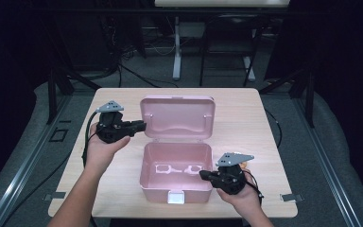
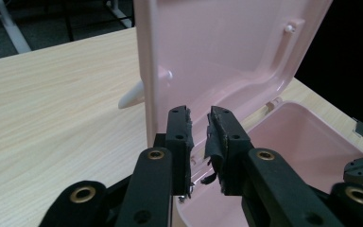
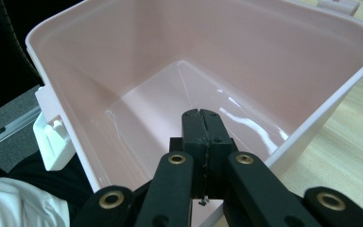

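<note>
1. The right gripper (image 1: 207, 175), held in the person's right hand (image 1: 244, 195) at the near right of the table (image 1: 250, 118), has its tip over the right rim of the pink box (image 1: 176, 189). In the right gripper view its two black jaws are clenched flat against each other with nothing between them, pointing into the bare inside of the box (image 3: 160, 61).
2. The box stands open in the middle of the table, close to the near edge, with a white latch (image 1: 175, 197) on its front wall.
3. The left hand (image 1: 101, 150) holds the left gripper (image 1: 141, 126) beyond and left of the box, its tip at the left edge of the raised lid (image 1: 177, 117).
4. In the left gripper view the jaws of the left gripper (image 2: 199, 124) stand a little apart, released, with the lid's edge (image 2: 146, 71) just beyond them and no pad pressing on it.
5. The lid stands upright behind the box, hinged along the box's far rim.
</note>
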Demonstrator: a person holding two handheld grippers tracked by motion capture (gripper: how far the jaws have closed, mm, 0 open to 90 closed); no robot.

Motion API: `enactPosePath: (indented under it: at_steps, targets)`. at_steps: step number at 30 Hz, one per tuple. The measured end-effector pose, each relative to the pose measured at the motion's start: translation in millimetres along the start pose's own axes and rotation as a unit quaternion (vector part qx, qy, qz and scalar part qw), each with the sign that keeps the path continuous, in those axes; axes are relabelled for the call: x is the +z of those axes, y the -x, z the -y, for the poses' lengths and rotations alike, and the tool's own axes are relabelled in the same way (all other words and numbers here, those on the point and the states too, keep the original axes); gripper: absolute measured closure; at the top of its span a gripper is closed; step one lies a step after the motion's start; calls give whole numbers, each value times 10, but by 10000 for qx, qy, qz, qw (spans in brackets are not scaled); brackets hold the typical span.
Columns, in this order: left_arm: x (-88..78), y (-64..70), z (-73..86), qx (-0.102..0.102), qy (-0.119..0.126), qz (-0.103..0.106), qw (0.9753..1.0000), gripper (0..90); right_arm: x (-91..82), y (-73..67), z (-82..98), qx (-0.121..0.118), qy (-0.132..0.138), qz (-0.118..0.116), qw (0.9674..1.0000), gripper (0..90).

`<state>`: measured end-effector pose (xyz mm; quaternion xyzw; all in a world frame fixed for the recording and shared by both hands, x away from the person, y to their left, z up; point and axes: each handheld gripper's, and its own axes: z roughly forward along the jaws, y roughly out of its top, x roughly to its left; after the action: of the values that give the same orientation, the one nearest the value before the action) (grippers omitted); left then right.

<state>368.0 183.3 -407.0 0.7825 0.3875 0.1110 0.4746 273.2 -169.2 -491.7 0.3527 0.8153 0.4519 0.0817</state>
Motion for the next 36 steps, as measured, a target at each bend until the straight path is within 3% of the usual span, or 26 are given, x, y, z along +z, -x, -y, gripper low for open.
enactPosePath:
  at_steps: [7, 19, 21, 26, 28, 36]
  targets:
    - [8, -21, 187, -93, -11, 109, 9999, 730, -1, 0, -1, -6, -12, -6, 10000, 900]
    - [-7, 32, 553, 1, -83, 63, 9999, 632, -2, 2, 0, -2, -5, -4, 10000, 900]
    - [8, 36, 601, 22, -183, 77, 9998, 623, -2, 4, -1, 12, -7, -31, 10000, 900]
    - [-5, 39, 678, -5, -188, 157, 9997, 592, -1, 0, -4, -4, -23, -7, 10000, 900]
    - [-2, 37, 698, 72, -262, 128, 9995, 590, 0, 3, -10, 4, -43, -20, 10000, 900]
    - [94, -9, 750, -37, -122, 114, 9999, 585, 3, 12, -20, 44, -66, -54, 10000, 900]
